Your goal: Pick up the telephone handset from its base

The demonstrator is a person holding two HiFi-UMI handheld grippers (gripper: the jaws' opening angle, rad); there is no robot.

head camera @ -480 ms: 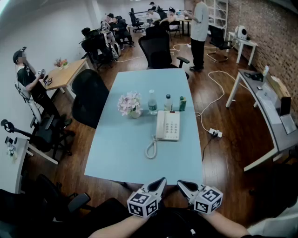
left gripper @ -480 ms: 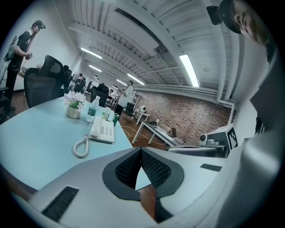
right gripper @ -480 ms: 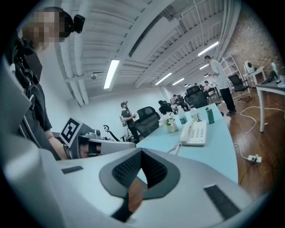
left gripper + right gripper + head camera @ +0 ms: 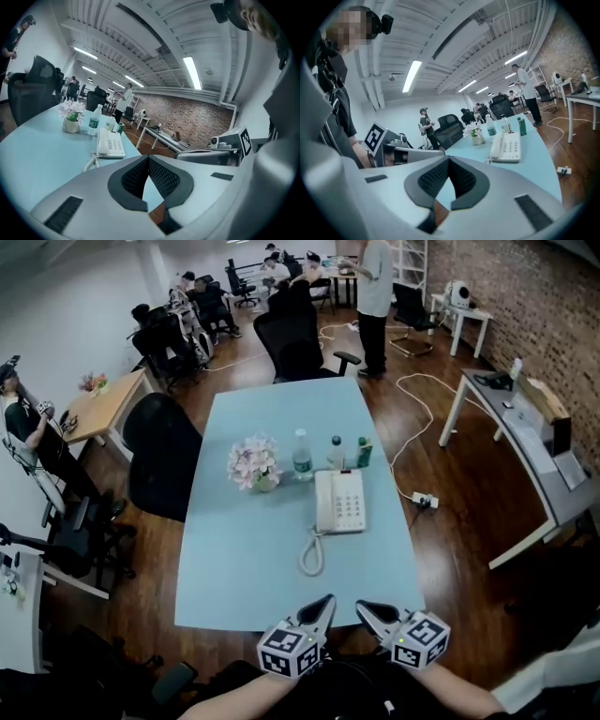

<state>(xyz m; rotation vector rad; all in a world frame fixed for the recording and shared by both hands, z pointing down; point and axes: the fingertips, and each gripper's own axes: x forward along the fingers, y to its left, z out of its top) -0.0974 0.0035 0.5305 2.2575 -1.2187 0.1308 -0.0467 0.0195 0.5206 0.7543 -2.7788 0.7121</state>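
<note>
A white telephone [image 4: 339, 501] lies on the light blue table [image 4: 244, 559], its handset [image 4: 323, 502] resting along the base's left side. A coiled cord [image 4: 311, 554] loops toward me. Both grippers hover side by side at the table's near edge, well short of the phone. My left gripper [image 4: 325, 602] is shut and empty, and so is my right gripper [image 4: 363, 607]. From the left gripper [image 4: 148, 159] the telephone [image 4: 110, 143] shows ahead to the left. The right gripper [image 4: 448, 159] has the telephone [image 4: 506, 147] ahead to its right.
Behind the phone stand a flower vase [image 4: 253, 467], two water bottles [image 4: 301, 456] and a green carton [image 4: 364, 452]. Black chairs [image 4: 159, 460] flank the table's left and far end [image 4: 295, 343]. A person [image 4: 375, 296] stands beyond; a grey desk [image 4: 525, 442] is at right.
The head view has shifted slightly, so the room sits a little differently in frame. Both grippers hold the same place at the table's near edge, still shut.
</note>
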